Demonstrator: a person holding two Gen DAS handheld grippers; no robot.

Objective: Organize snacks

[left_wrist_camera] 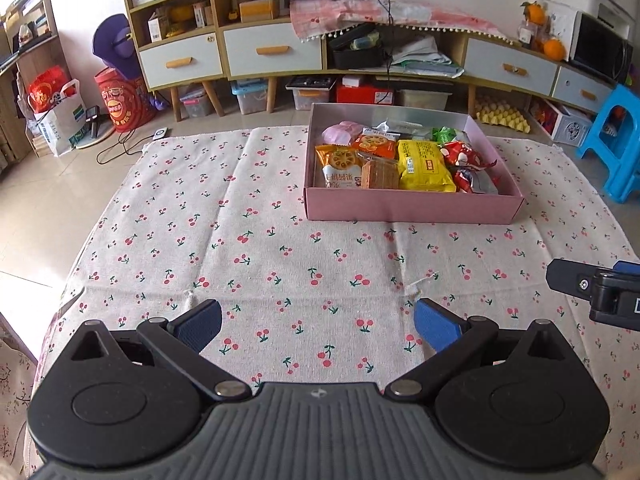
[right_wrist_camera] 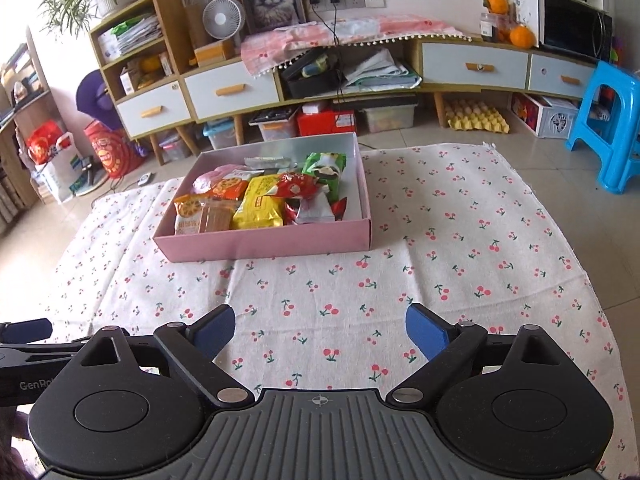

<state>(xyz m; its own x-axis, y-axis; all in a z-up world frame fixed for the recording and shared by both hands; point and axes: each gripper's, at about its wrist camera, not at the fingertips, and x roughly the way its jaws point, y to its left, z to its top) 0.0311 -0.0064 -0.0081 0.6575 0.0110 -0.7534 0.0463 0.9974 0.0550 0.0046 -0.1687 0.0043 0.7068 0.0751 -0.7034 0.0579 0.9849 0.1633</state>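
A shallow pink box [left_wrist_camera: 412,206] [right_wrist_camera: 264,242] rests on the cherry-print cloth, holding several snack packets: orange biscuit packs [left_wrist_camera: 338,164] [right_wrist_camera: 192,210], a yellow bag [left_wrist_camera: 424,164] [right_wrist_camera: 260,206], red wrappers [left_wrist_camera: 464,162] [right_wrist_camera: 296,188] and a green pack [right_wrist_camera: 326,168]. My left gripper [left_wrist_camera: 318,326] hovers low over bare cloth well in front of the box, jaws wide open and empty. My right gripper [right_wrist_camera: 320,330] also stands open with nothing between its blue pads, in front of the box and to its right. Part of the right gripper [left_wrist_camera: 600,290] shows at the left view's right edge.
The cherry-print cloth [left_wrist_camera: 280,248] [right_wrist_camera: 460,248] covers a low surface, with tiled floor around it. Behind stands a long cabinet [left_wrist_camera: 272,50] [right_wrist_camera: 476,66] with drawers, storage boxes under it, and a blue plastic stool [left_wrist_camera: 618,140] [right_wrist_camera: 608,128] at the right.
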